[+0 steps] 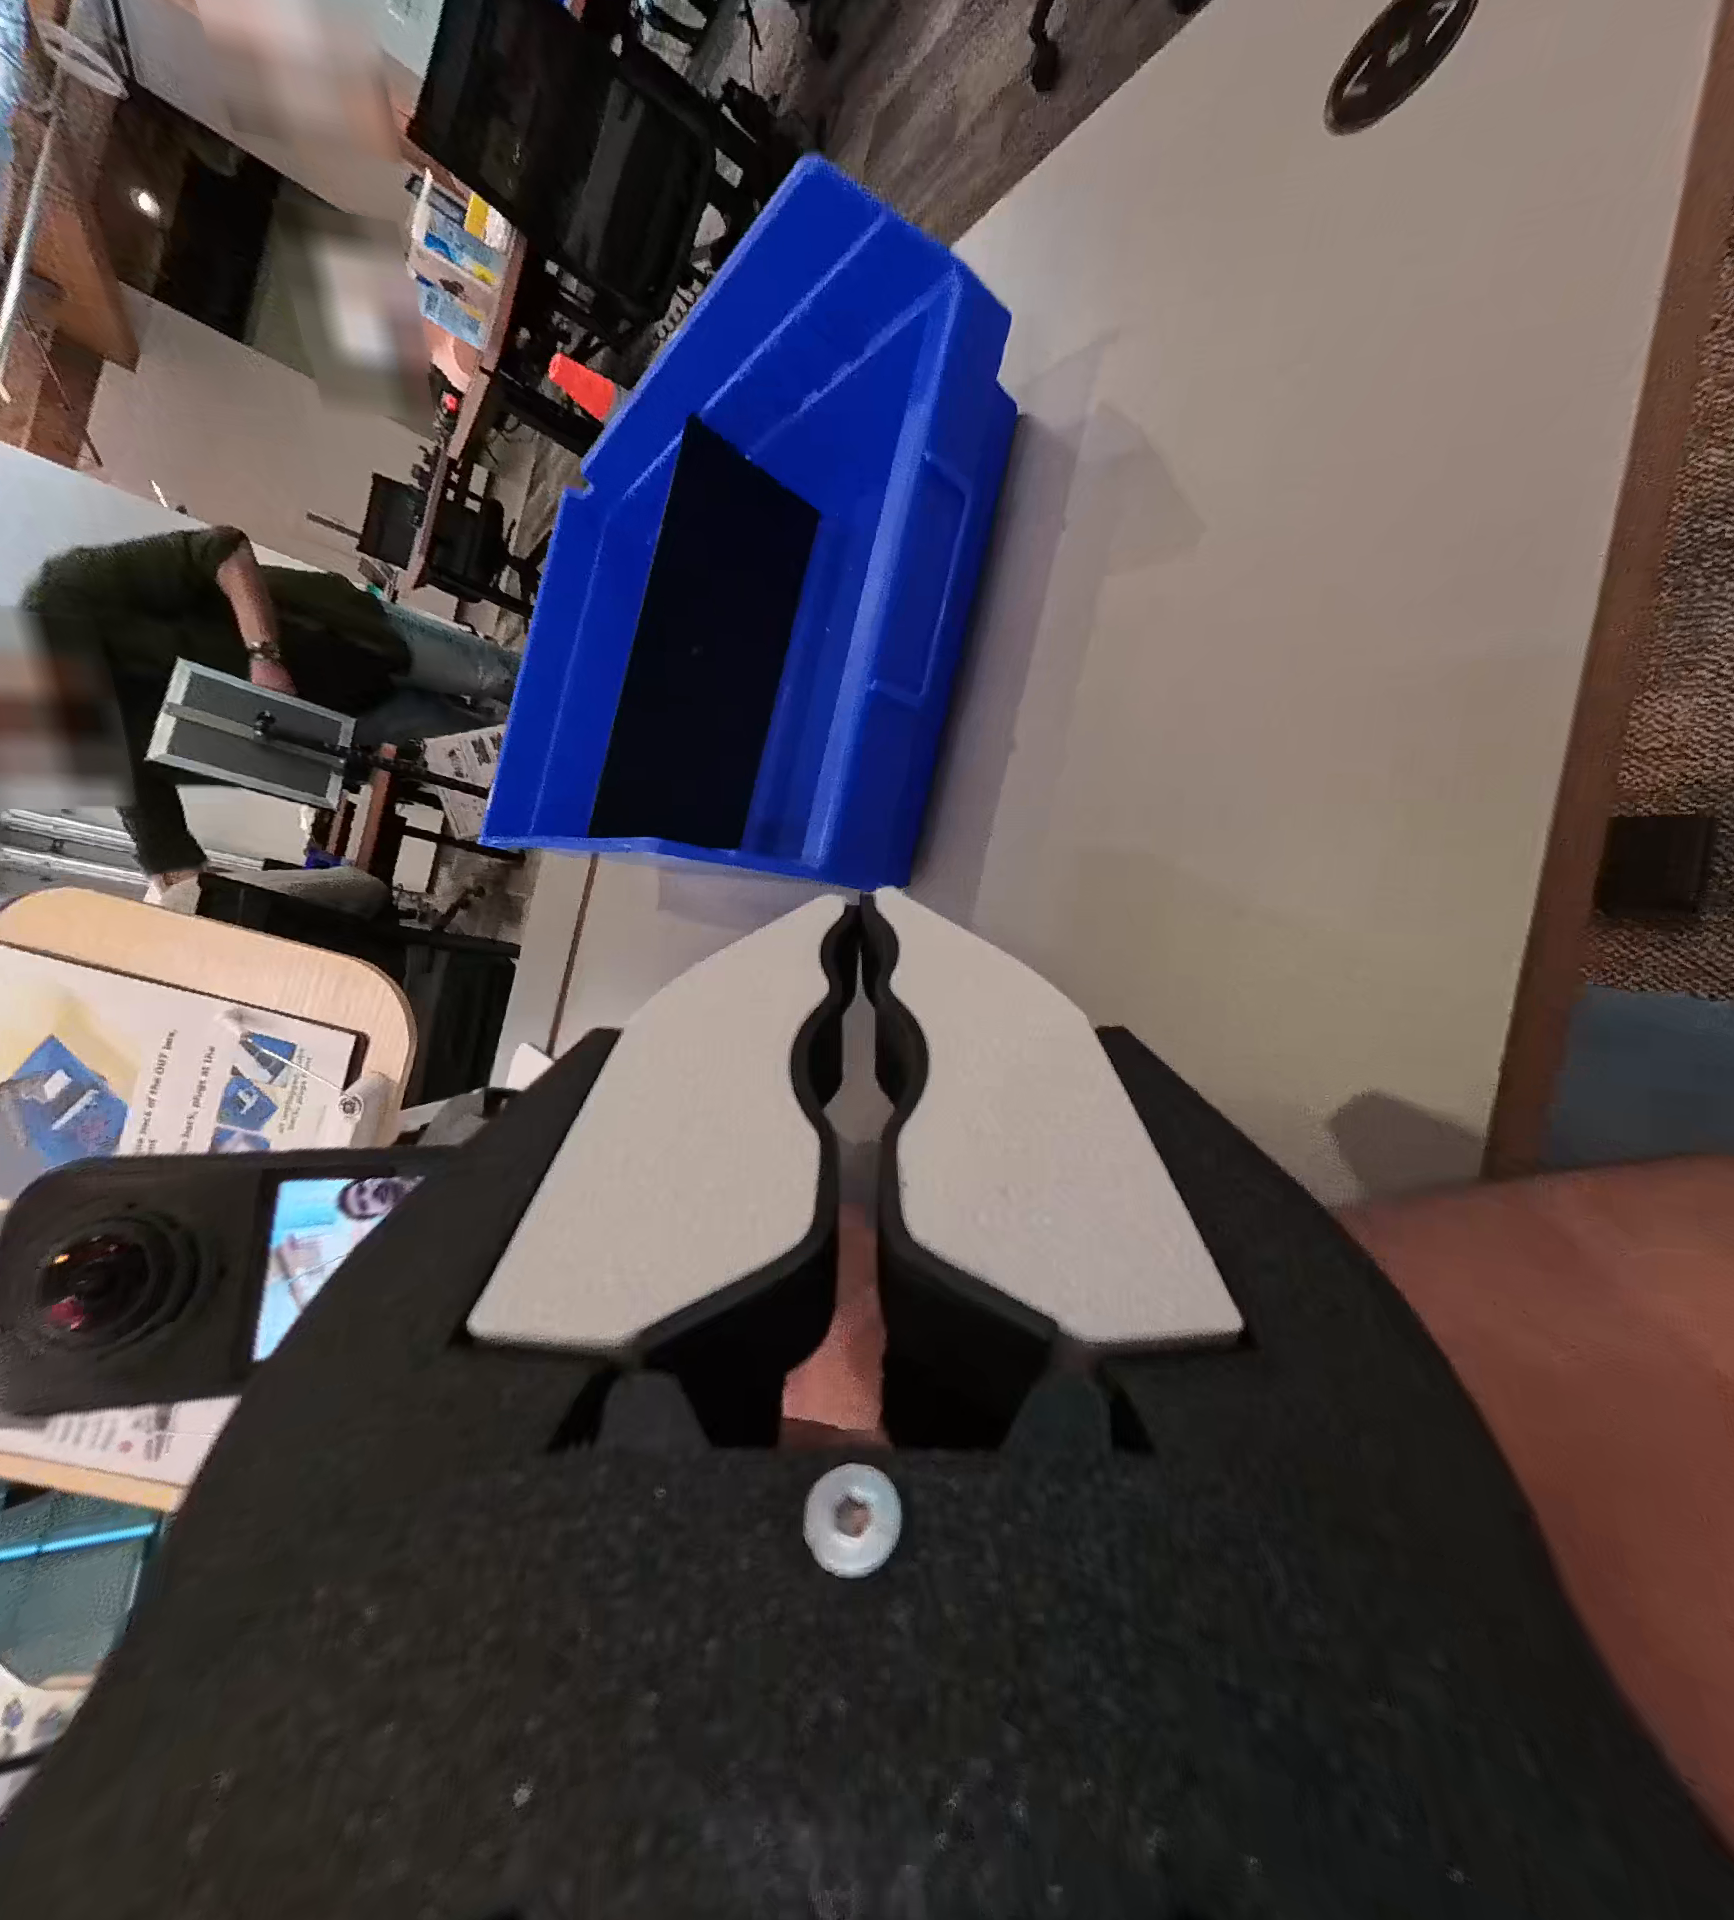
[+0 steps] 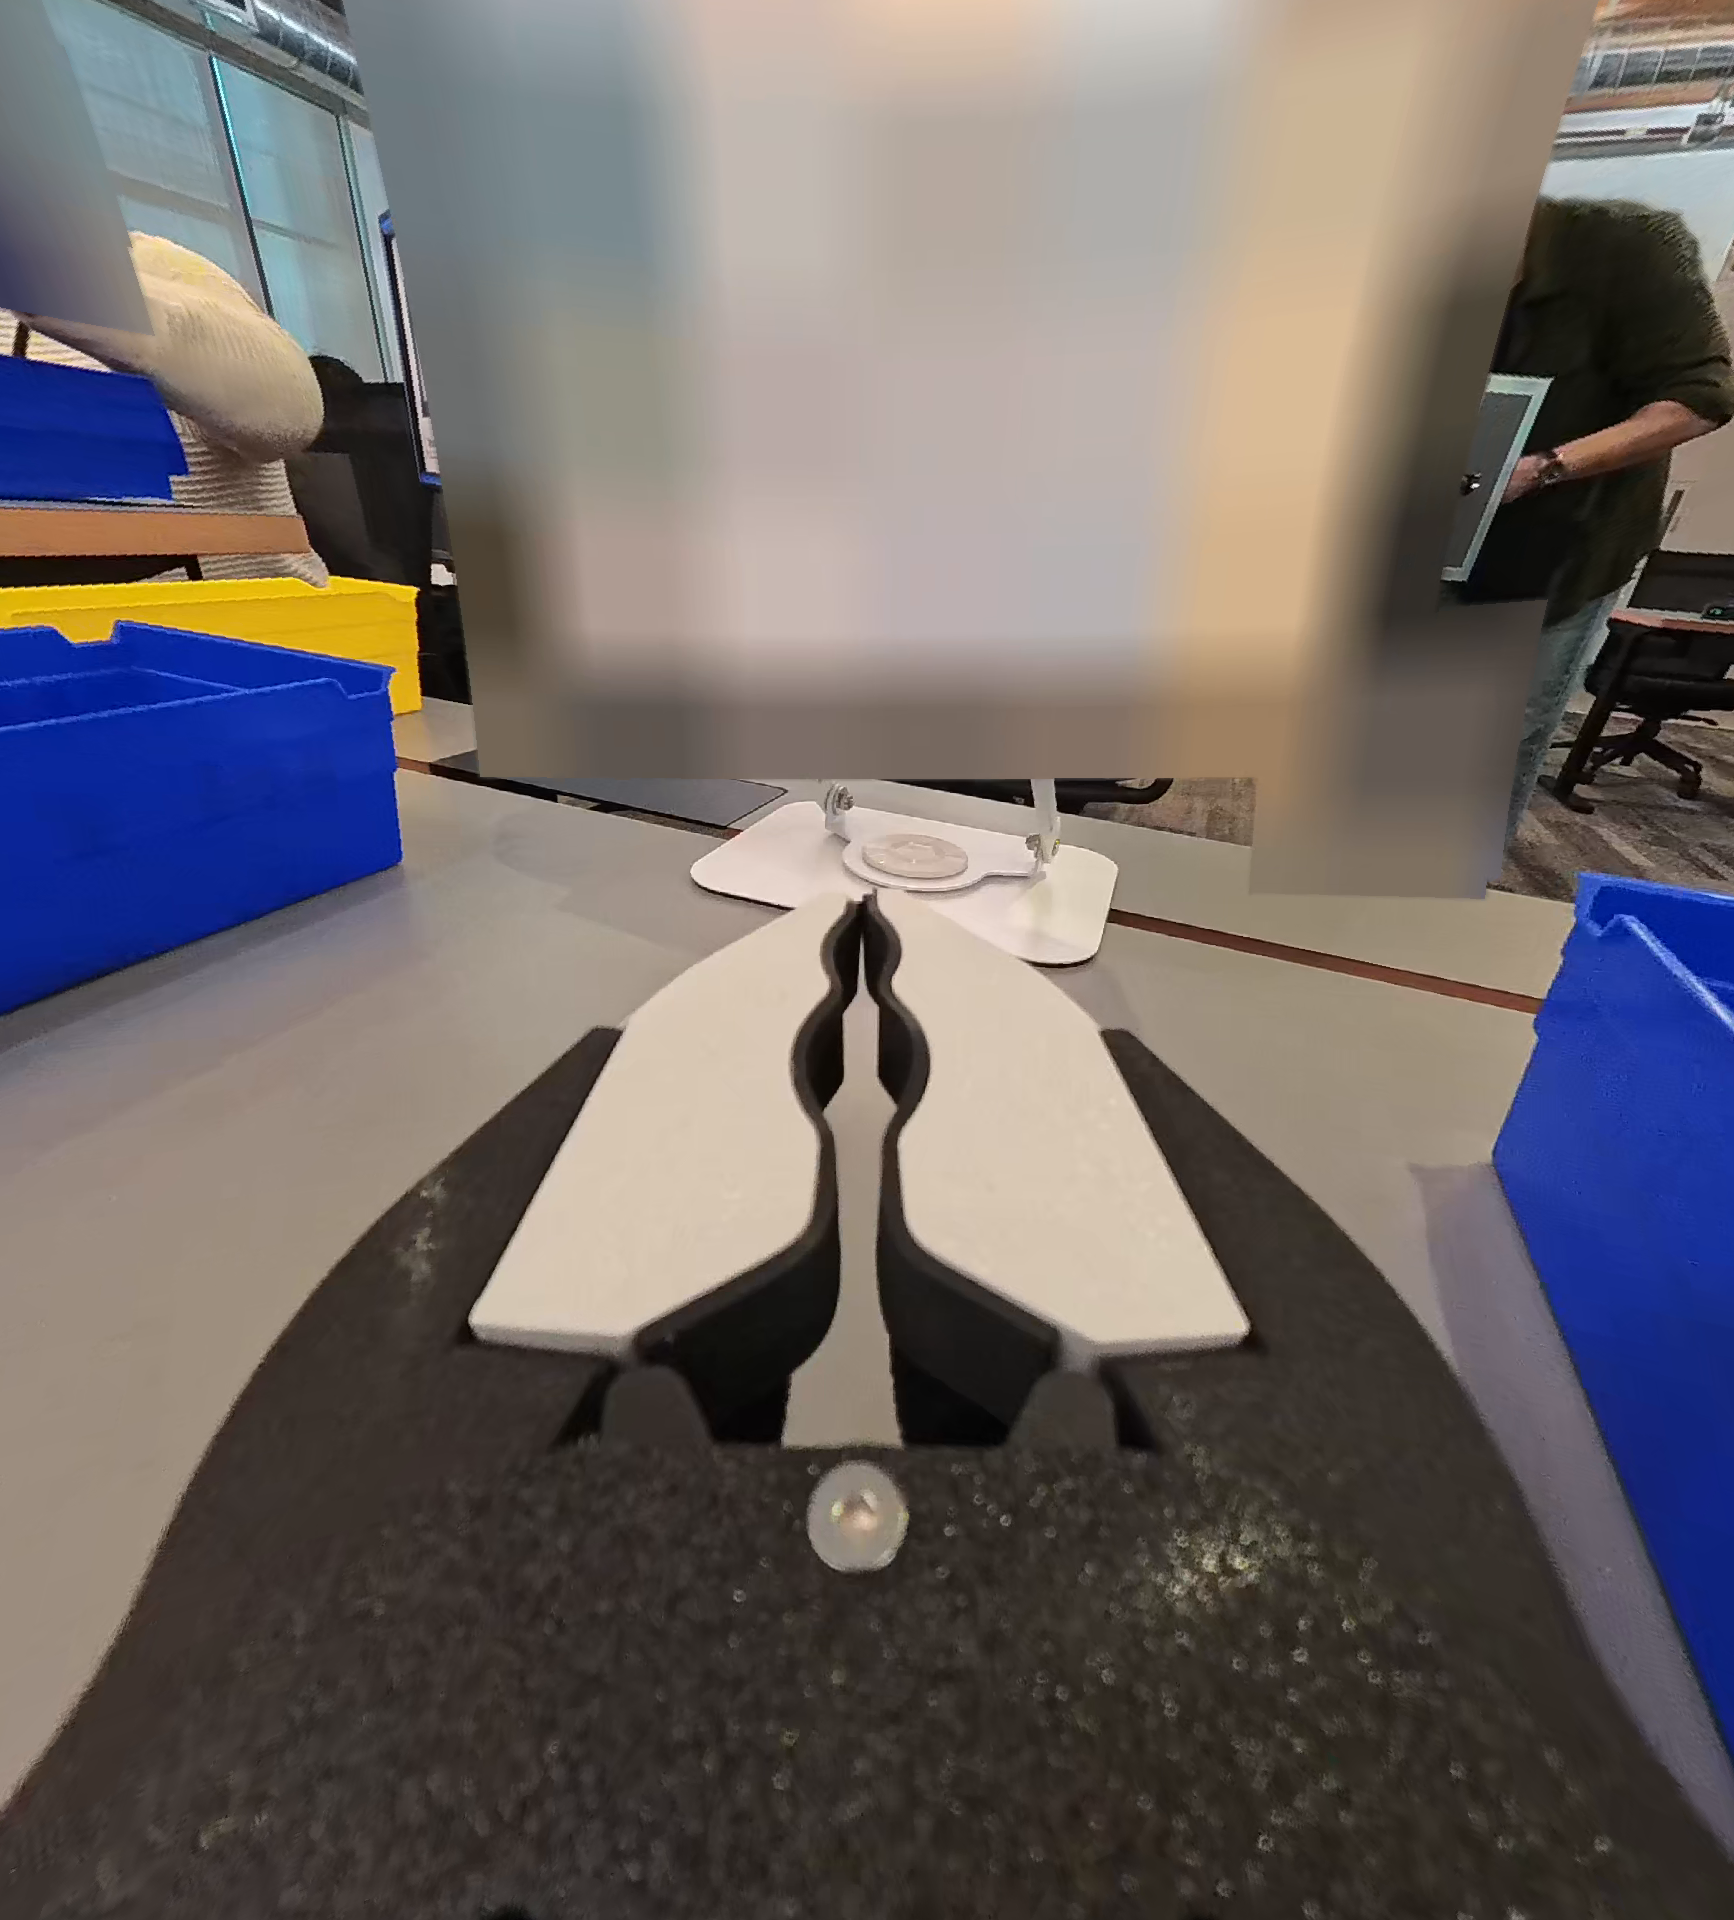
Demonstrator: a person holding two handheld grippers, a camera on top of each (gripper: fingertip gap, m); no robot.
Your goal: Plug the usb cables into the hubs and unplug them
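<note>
- The left gripper [image 1: 861,906] fills the near part of its view, its fingertips pressed together with nothing between them; this view is rolled sideways.
- Just beyond its tips a blue bin [image 1: 842,582] stands on the white surface [image 1: 1310,520], its dark inside showing no contents.
- To one side of this gripper a black camera [image 1: 115,1288] lies over printed sheets [image 1: 63,1049] on a pale wooden top.
- The right gripper [image 2: 863,906] is likewise closed at the tips and empty, held low over the grey surface [image 2: 167,1195].
- Straight ahead of its tips sits a white stand base [image 2: 1060,914].
- To its left stands a blue bin [image 2: 146,810], with a yellow bin [image 2: 219,623] behind; to its right, another blue bin [image 2: 1694,1195] close by.
- No USB cable or hub can be made out in either view.
</note>
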